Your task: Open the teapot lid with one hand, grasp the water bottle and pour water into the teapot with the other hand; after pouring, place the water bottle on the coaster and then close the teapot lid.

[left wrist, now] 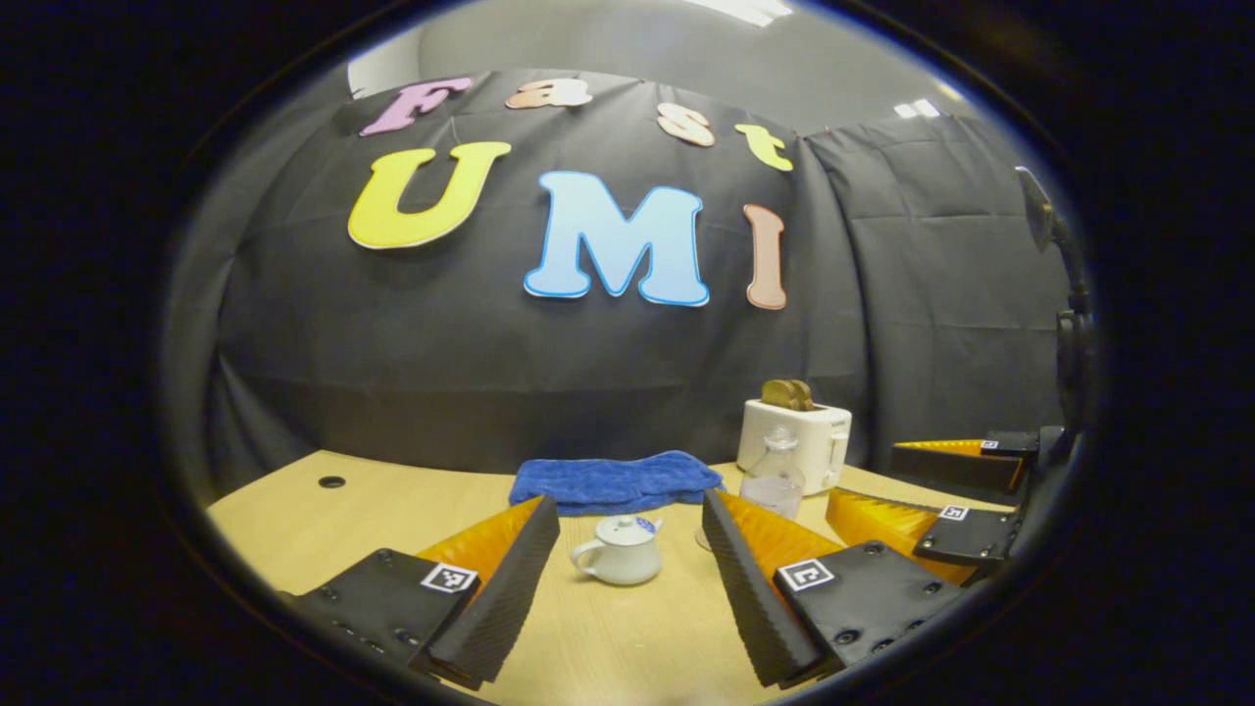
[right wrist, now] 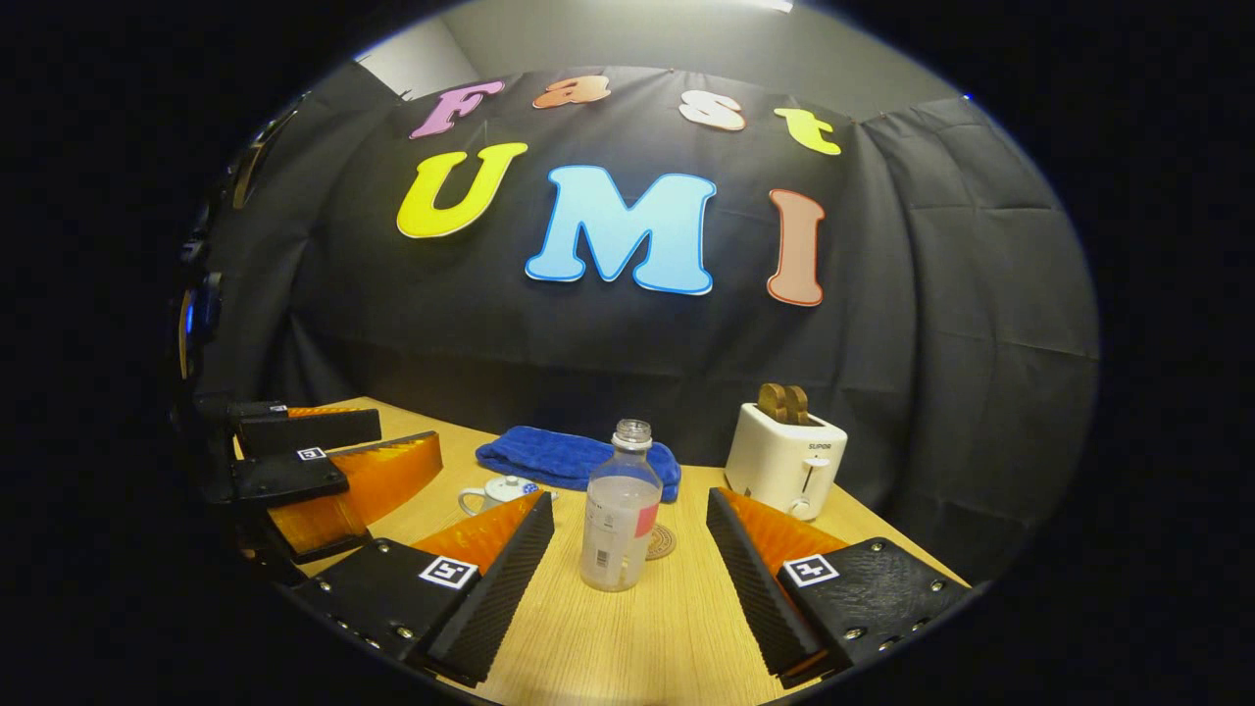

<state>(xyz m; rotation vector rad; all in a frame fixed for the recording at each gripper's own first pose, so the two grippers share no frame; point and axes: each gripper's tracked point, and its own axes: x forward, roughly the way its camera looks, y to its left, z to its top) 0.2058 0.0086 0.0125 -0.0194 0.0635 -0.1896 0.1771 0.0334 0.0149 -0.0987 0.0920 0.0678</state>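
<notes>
While the left gripper [left wrist: 627, 544] frames the lidded teapot [left wrist: 619, 551] with fingers apart, nothing is held. The right gripper [right wrist: 627, 539], fingers also apart, faces the uncapped bottle [right wrist: 618, 522].

worktop [right wrist: 677, 628]: light wood, hole near far-left edge | blue towel [right wrist: 549, 454]: folded, at back by wall | white toaster [right wrist: 784, 461]: right of towel, two brown slices upright in slots

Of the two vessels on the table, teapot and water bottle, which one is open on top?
The water bottle: its neck is uncapped. The teapot has its lid on, knob up, and sits low and white beside the tall clear bottle.
</notes>
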